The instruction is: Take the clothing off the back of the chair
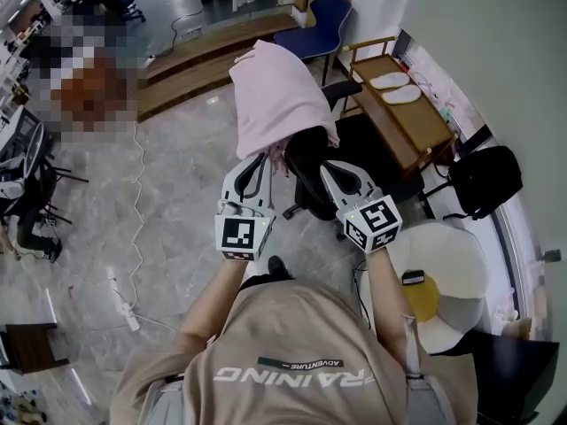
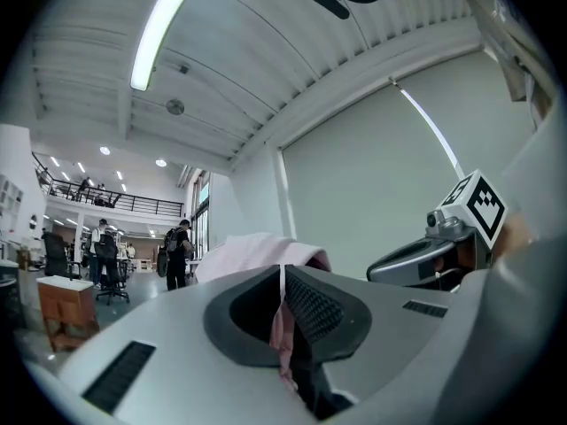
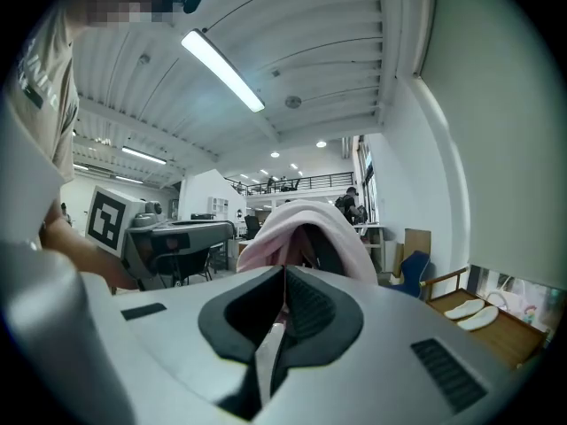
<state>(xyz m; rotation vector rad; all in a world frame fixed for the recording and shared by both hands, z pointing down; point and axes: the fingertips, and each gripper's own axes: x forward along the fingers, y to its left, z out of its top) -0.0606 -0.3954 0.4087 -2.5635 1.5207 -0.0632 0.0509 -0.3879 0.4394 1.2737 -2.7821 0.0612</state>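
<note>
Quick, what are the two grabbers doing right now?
The left gripper is shut on the pink cloth.
The right gripper is shut on the pink cloth too.

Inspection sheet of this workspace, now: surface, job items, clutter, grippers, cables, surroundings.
Surface: grey polished floor; no worktable in use.
Job's things: pink garment draped over the back of the black office chair.
Clutter: white round table carrying a yellow item and a small dark device.
Grippers: left gripper and right gripper are both shut on the pink garment, with fabric pinched between each pair of jaws.
Cables: white power strip on the floor, its cord running away across the floor.
Surroundings: blue chair; wooden bench holding two white pads; people far off.
</note>
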